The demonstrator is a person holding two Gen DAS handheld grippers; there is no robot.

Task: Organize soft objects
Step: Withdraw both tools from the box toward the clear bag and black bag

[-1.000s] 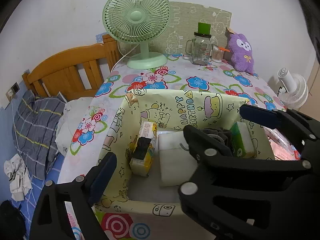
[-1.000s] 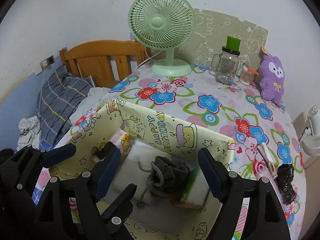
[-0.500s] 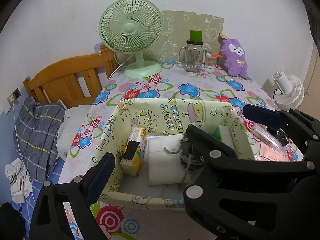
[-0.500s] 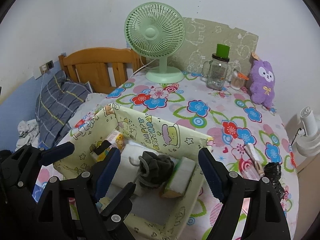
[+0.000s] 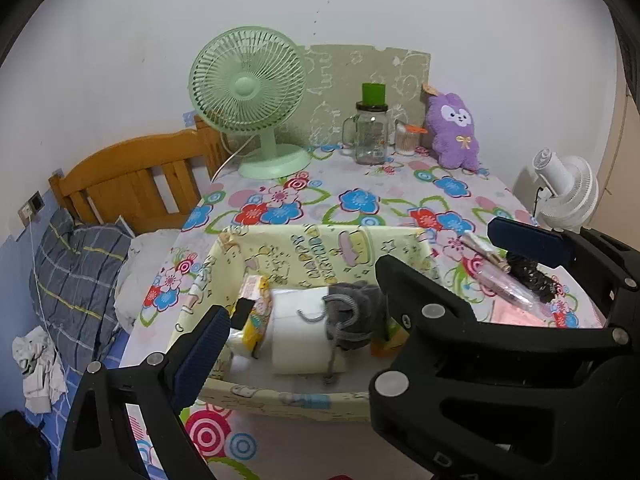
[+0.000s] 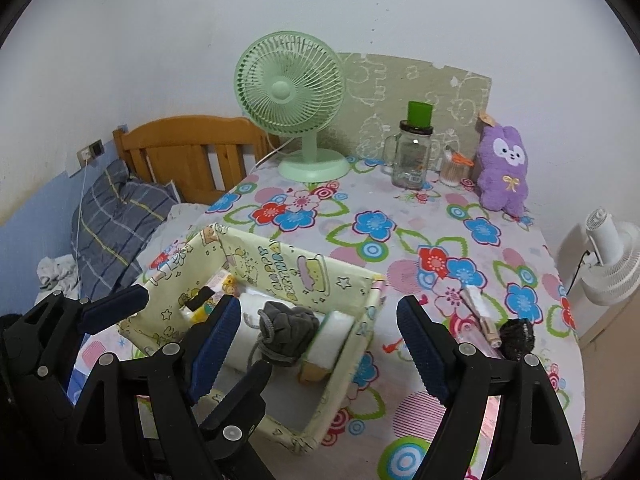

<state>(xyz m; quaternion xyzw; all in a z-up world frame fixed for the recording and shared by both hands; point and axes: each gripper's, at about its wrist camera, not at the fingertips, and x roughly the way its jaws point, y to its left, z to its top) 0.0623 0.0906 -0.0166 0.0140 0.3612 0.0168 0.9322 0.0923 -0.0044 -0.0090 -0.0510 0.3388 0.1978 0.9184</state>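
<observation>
I see my right gripper (image 6: 316,344) filling the lower half of its own wrist view, both blue-padded fingers (image 6: 212,340) spread wide with nothing between them, pointing down and forward. My left gripper (image 6: 160,312) shows at the lower left of that view, its jaws likewise apart and gripping nothing.

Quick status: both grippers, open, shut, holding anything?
Left gripper: open, holding nothing.
Right gripper: open, holding nothing.
</observation>
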